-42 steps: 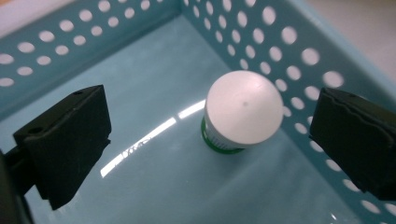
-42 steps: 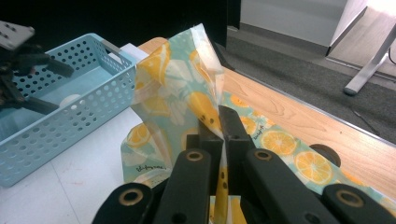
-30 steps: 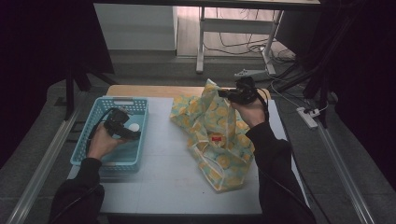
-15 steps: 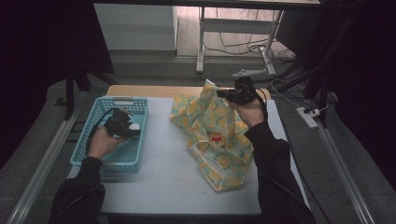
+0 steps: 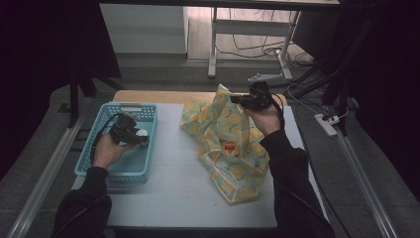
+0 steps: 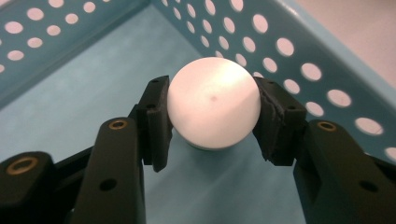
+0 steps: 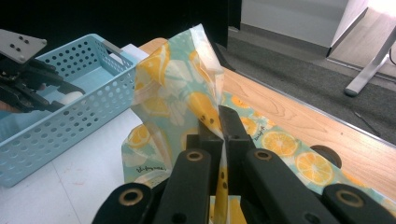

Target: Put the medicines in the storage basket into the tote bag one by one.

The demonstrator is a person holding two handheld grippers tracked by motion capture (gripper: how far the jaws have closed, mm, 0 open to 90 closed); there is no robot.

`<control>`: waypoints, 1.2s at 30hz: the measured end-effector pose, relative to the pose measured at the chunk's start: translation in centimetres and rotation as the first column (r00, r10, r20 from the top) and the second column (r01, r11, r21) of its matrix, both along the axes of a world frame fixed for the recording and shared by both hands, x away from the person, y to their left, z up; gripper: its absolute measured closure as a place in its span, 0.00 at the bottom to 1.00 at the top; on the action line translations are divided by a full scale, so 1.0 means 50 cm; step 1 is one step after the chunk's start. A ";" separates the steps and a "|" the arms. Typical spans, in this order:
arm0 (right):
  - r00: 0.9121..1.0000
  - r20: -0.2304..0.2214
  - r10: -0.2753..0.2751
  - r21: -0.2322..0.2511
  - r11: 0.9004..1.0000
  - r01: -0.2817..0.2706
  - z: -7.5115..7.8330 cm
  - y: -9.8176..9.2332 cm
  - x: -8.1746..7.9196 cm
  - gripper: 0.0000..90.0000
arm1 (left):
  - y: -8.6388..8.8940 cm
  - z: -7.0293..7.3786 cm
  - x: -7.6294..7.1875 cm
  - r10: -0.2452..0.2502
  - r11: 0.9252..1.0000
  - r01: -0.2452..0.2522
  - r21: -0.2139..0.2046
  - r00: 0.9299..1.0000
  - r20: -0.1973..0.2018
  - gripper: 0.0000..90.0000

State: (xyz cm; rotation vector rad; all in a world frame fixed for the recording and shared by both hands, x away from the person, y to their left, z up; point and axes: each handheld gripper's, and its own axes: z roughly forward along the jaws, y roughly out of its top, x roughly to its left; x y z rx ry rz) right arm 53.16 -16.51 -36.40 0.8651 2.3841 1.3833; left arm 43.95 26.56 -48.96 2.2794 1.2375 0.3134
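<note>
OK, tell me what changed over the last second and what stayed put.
The left gripper has just been closing its jaws, and its pads now press on the white ball inside the blue basket. Neither hand moved. The right gripper stays clamped on the raised edge of the lemon-print bag.

Ball [image 6: 214, 109] in basket [image 5: 99, 168], bag [image 5: 233, 148] to its right

One ball [image 6: 213, 109], white. One basket [image 5: 113, 171], blue. One bag [image 5: 233, 148], lemon-printed. Two grippers: left gripper [image 6: 213, 126], right gripper [image 7: 221, 128]. Two hands: left hand [image 5: 106, 149], right hand [image 5: 265, 119]. One table [image 5: 173, 188]. Possibly one power strip [image 5: 327, 124] on the floor, too dim to confirm.
</note>
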 end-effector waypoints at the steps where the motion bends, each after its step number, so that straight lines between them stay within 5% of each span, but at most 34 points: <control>1: 1.000 0.000 0.000 0.000 1.000 0.000 0.000 0.000 0.000 1.00 | 0.001 0.003 -0.001 0.003 1.000 -0.003 -0.001 1.000 0.004 0.57; 36: 1.000 0.001 0.007 0.003 1.000 -0.007 0.001 0.002 -0.001 1.00 | 0.019 0.101 -0.038 0.059 0.995 -0.052 -0.089 0.995 0.077 0.57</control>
